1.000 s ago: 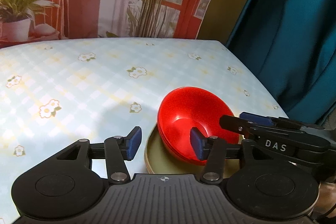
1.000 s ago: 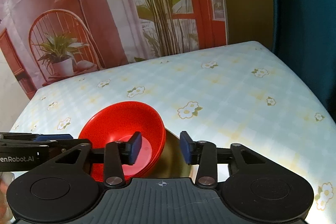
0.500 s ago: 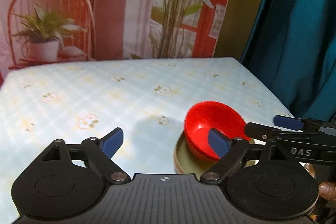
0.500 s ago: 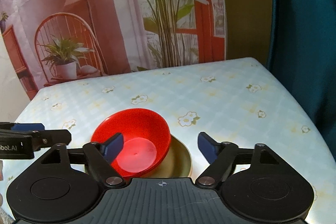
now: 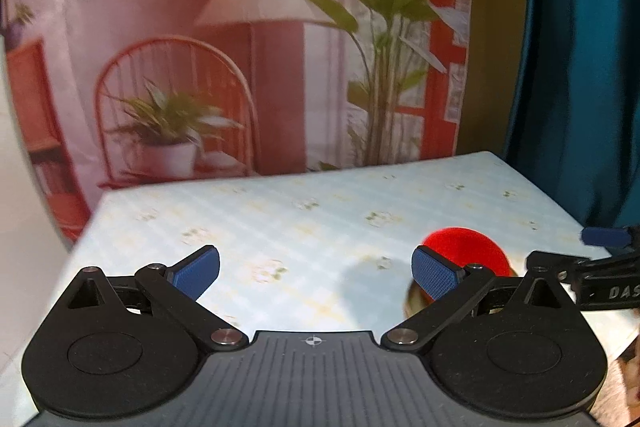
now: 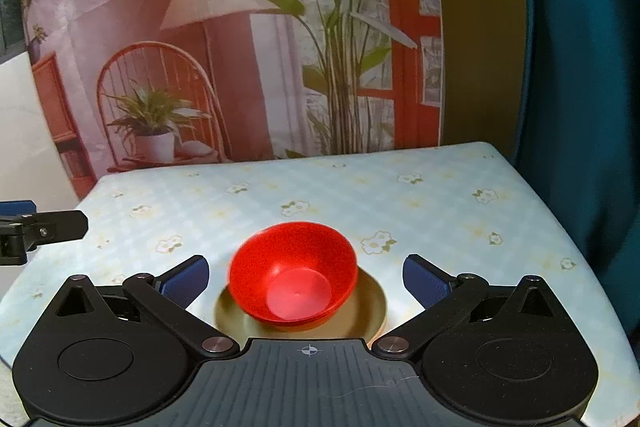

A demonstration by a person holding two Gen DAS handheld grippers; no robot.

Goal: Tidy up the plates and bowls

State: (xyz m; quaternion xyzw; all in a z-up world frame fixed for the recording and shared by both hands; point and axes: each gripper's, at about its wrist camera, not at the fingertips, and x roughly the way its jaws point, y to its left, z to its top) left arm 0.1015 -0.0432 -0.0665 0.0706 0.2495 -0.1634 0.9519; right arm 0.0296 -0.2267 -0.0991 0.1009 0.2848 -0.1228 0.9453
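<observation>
A red bowl [image 6: 296, 267] sits in an olive-green plate [image 6: 368, 311] on the flowered table. My right gripper [image 6: 308, 279] hovers above and short of them, its jaws opening wide. The bowl shows in the gap between its blue pads [image 6: 426, 281], but neither pad touches it. In the left wrist view the red bowl [image 5: 468, 247] lies to the right, partly hidden behind one blue pad [image 5: 434, 277]. My left gripper [image 5: 316, 273] is also opening, with only tablecloth between its fingers. Each gripper shows at the edge of the other's view: the right gripper [image 5: 568, 249] and the left gripper [image 6: 40, 215].
The table [image 6: 440, 195] has a pale blue checked cloth with small flowers. A printed backdrop [image 6: 240, 67] hangs behind its far edge and a teal curtain [image 6: 580, 107] stands along its right side. The table's left edge [image 5: 86, 227] drops off near a white wall.
Both grippers have spread their jaws wide and drawn back and up from the red bowl. The bowl stays in the plate and looks smaller and lower in both views.
</observation>
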